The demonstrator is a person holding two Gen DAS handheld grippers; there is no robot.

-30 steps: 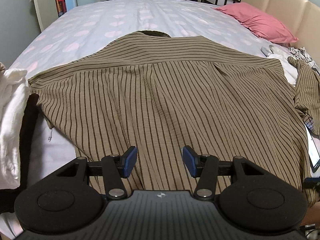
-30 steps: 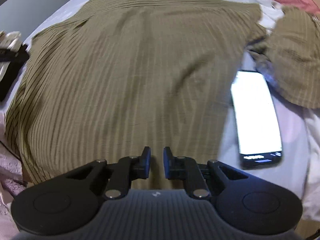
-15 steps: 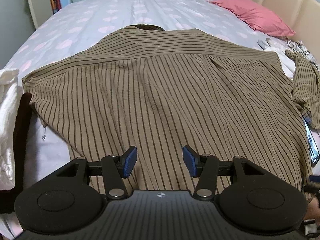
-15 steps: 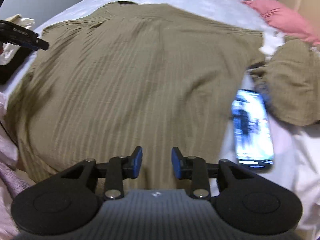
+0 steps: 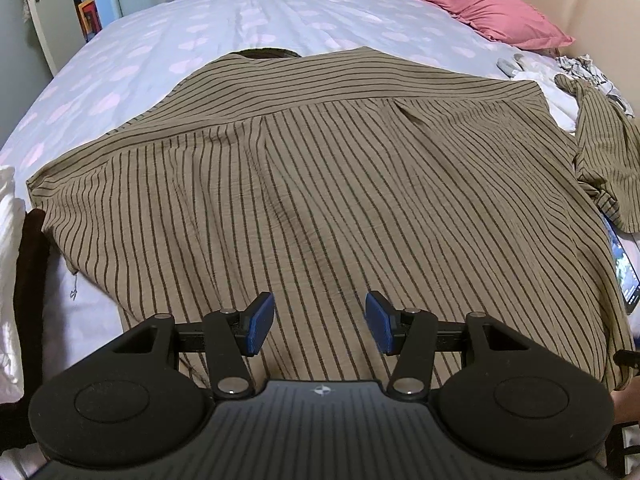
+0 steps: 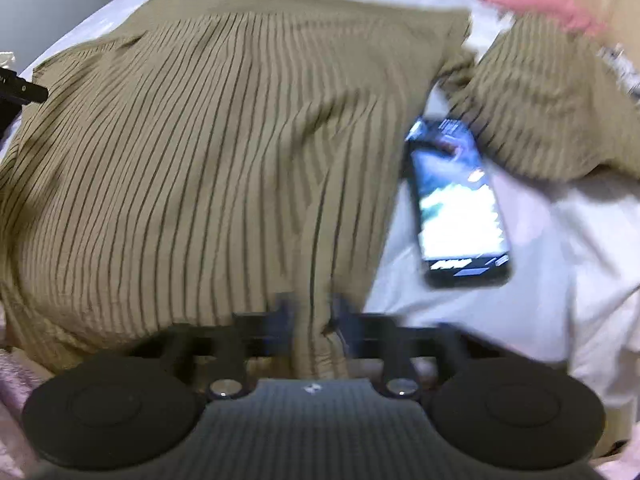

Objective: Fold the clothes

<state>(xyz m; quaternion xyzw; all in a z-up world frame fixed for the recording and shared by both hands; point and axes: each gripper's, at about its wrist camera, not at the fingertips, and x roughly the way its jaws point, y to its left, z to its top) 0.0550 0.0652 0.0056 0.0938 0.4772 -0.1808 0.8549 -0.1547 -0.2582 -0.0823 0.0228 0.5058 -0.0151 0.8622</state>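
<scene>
We see the striped shirt [image 5: 320, 184] spread back-up on the bed [image 5: 240, 20]. Right hand-held gripper [image 6: 314, 320] pinches its hem; left hand-held gripper [image 5: 320, 322] gapes empty. Advise lifting clear of the phone [image 6: 456, 200].

Crinkled matt cloth shirt [image 5: 320, 184], glossy glass phone [image 6: 460, 200], smooth cotton bedsheet [image 5: 240, 20].

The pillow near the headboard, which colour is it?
The pillow is pink, seen best in the left wrist view.
</scene>
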